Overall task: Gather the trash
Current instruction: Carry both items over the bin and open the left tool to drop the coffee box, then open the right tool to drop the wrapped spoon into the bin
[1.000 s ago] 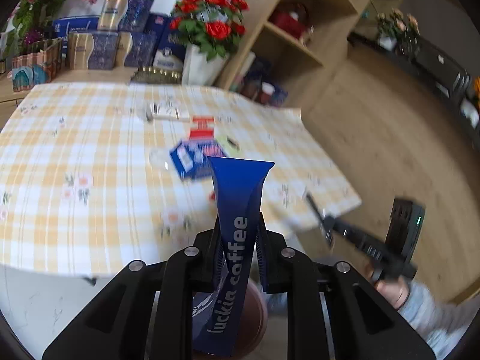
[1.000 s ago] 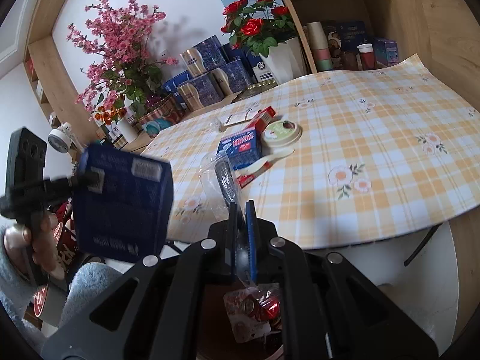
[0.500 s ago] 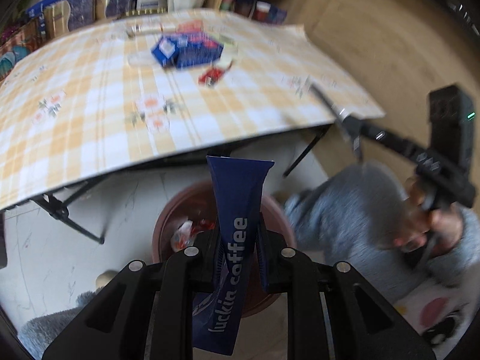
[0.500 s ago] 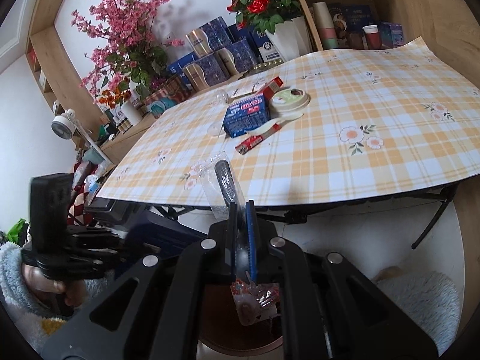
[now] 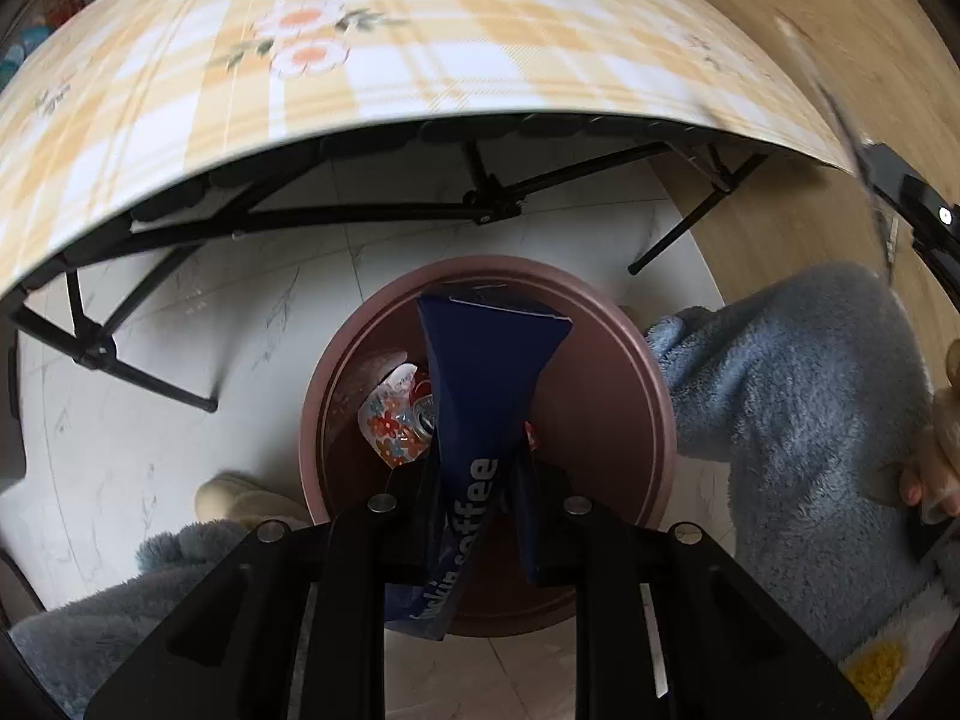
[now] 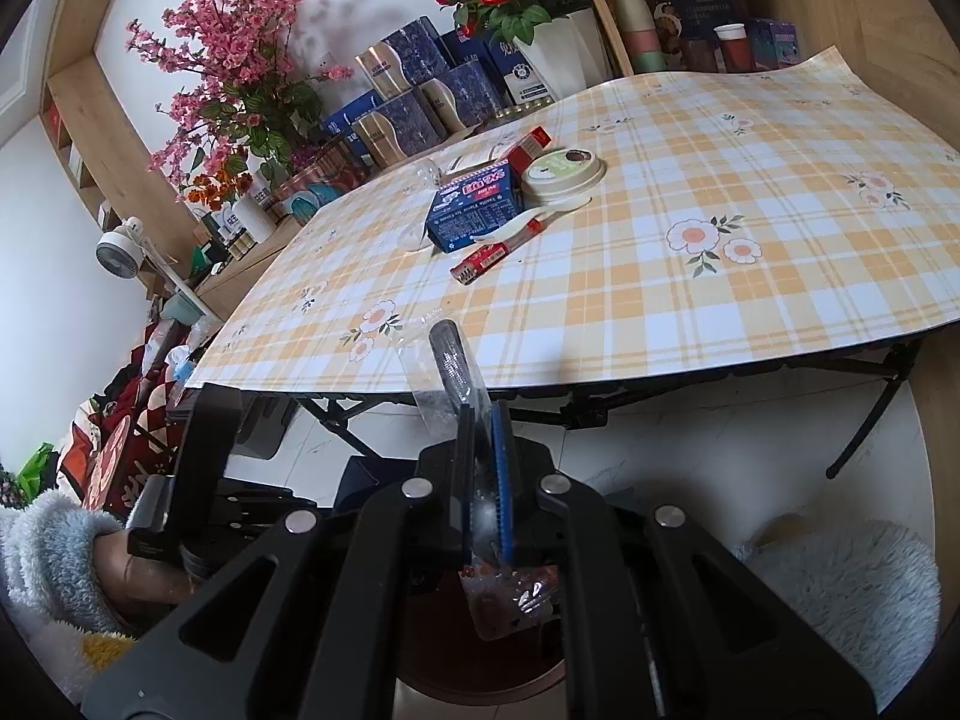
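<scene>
Over the brown bin (image 5: 636, 360), the left claw (image 5: 480, 480) pinches a light, crushable coffee bag (image 5: 486, 372) near its base — the right claw (image 6: 483, 450) pinches a flimsy clear wrapper (image 6: 447, 360).

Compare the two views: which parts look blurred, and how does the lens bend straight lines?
Left wrist view: tablecloth smeared by motion blur, its edge bowed into an arch; coffee bag and bin sharp. Right wrist view: mostly sharp; table edge and shelves curve; daylight soft, no glare.
</scene>
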`<state>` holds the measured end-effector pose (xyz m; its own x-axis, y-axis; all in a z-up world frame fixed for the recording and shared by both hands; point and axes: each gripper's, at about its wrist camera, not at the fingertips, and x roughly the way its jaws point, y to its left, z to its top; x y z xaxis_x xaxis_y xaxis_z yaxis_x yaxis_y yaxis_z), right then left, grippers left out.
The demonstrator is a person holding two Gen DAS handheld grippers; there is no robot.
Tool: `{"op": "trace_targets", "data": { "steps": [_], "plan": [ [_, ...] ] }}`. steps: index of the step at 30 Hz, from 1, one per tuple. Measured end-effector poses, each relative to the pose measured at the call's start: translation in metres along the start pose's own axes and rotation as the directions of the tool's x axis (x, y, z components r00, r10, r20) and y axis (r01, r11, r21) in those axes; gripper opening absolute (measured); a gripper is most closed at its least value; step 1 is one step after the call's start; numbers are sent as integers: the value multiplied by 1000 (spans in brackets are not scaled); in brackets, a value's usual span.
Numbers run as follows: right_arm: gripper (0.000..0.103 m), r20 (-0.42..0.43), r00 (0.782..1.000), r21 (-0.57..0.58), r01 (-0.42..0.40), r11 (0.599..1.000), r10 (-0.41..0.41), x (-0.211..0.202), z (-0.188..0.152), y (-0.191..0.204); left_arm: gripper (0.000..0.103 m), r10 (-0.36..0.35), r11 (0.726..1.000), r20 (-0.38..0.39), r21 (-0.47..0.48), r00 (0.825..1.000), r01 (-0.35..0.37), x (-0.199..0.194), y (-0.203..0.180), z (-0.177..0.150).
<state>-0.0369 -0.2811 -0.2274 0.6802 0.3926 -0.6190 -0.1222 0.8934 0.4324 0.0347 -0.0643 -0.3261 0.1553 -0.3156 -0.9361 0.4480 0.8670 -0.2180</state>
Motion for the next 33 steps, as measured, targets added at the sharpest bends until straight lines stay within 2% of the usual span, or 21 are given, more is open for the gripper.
{"op": "trace_targets", "data": {
  "steps": [3,4,7,11,14,16,20,24,27,30,33],
  "plan": [
    [10,-7,1000,-3,0,1000,0,2,-1,0,20,14,1000,-1,-4,1000,-14,4,1,-1],
    [10,-11,1000,-4,0,1000,0,3,-2,1,23,14,1000,6,-8,1000,-14,3,1,-1],
    [10,-21,1000,-13,0,1000,-1,5,-3,3,45,-10,999,65,-36,998,12,-8,5,1],
    [10,-41,999,-33,4,999,-6,11,-5,7,61,-20,997,172,-68,985,32,-34,9,5],
    [10,-64,998,-56,5,998,-8,16,-7,11,72,-16,996,281,-82,960,41,-63,14,5],
    [10,-85,996,-77,3,997,-10,21,-10,16,77,2,996,361,-79,933,29,-86,17,2],
    [10,-136,991,-118,4,993,-20,34,-15,25,87,79,997,474,-61,877,-56,-120,17,-8],
    [10,-197,980,-168,6,986,-40,51,-21,36,92,153,987,550,-49,821,-152,-141,15,-19],
    [10,-240,968,-228,12,974,-68,67,-26,47,94,186,980,593,-60,783,-187,-151,17,-26],
    [10,-277,956,-270,20,963,-98,82,-32,54,95,203,977,617,-81,761,-196,-155,20,-31],
    [10,-306,944,-283,30,959,-119,90,-39,55,95,232,970,610,-83,758,-230,-148,17,-33]
  ]
}}
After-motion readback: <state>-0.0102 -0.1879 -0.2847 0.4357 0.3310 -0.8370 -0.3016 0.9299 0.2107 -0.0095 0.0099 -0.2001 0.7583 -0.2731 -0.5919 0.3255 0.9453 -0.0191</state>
